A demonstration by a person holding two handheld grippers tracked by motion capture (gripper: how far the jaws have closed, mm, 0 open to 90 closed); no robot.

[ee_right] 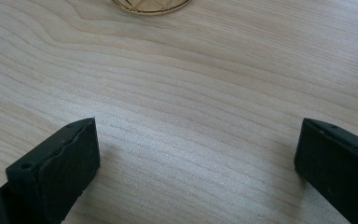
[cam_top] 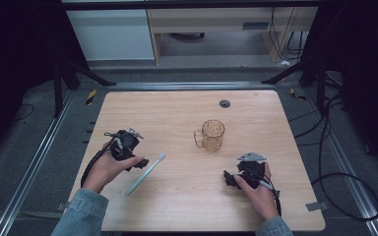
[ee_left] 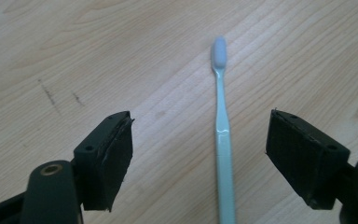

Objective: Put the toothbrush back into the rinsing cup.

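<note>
The toothbrush (ee_left: 223, 140) lies flat on the worktop (cam_top: 187, 113), near the left side, not yet lifted. The left tongs (ee_left: 200, 154) hang over it, jaws apart on either side of the handle without touching. The right tongs (ee_right: 196, 163) wait open near the amber mug (cam_top: 211, 135), which is empty. Judging by this, the pick-up is about to begin.

Toothbrush (ee_left: 223, 135) lies on table (ee_left: 74, 56) between spread jaws, untouched.
</note>
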